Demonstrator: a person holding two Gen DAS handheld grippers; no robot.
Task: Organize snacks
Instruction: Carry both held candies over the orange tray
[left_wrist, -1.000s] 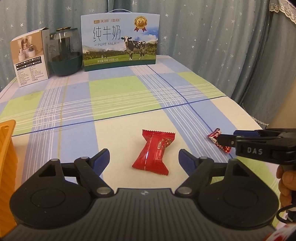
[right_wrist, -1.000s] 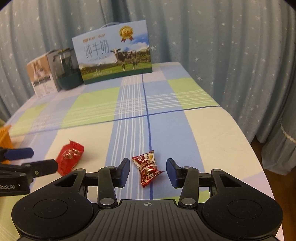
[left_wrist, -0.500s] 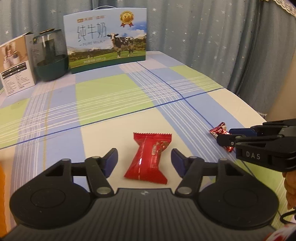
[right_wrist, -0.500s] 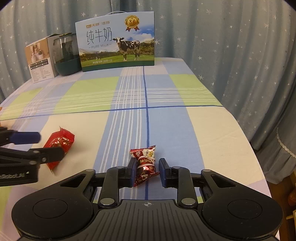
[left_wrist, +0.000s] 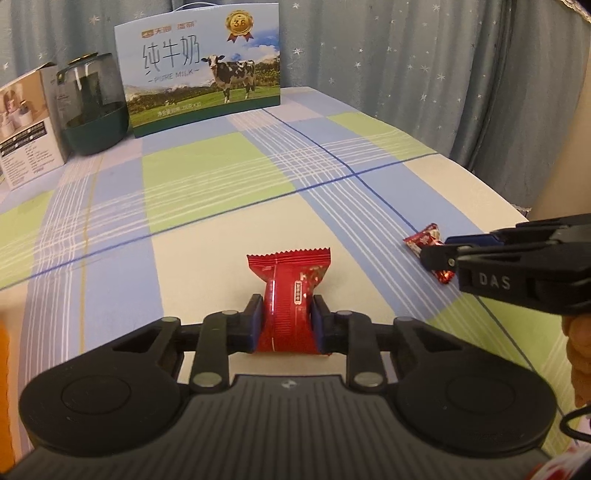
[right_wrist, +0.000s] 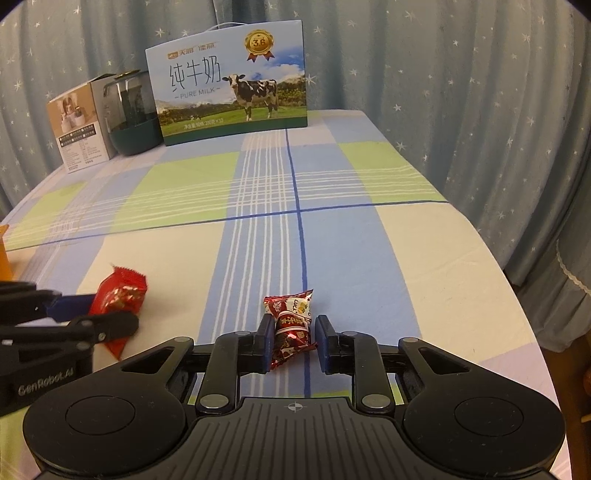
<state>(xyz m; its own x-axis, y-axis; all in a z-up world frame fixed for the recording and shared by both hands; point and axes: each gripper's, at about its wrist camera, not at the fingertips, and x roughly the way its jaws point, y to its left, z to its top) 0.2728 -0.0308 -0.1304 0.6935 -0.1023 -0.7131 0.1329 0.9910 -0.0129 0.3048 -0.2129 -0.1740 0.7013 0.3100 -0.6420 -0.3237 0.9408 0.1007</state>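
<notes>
My left gripper (left_wrist: 286, 320) is shut on a plain red snack packet (left_wrist: 289, 291), pinching its near half just above the checked tablecloth. The packet also shows in the right wrist view (right_wrist: 120, 295), held by the left gripper (right_wrist: 122, 317). My right gripper (right_wrist: 293, 341) is closed around a small red and white candy (right_wrist: 291, 325); the left pad touches it, and a thin gap shows at the right pad. The candy (left_wrist: 424, 240) and the right gripper (left_wrist: 439, 251) also show at the right of the left wrist view.
A pure milk carton (right_wrist: 229, 81), a dark green jar (right_wrist: 131, 114) and a white box (right_wrist: 79, 125) stand along the table's far edge. An orange container edge (right_wrist: 4, 254) is at the left. The table's right edge (right_wrist: 509, 280) drops off beside the starred curtain.
Both grippers have closed from open: the left onto the red packet, the right around the small candy. Both have also moved forward over their snacks.
</notes>
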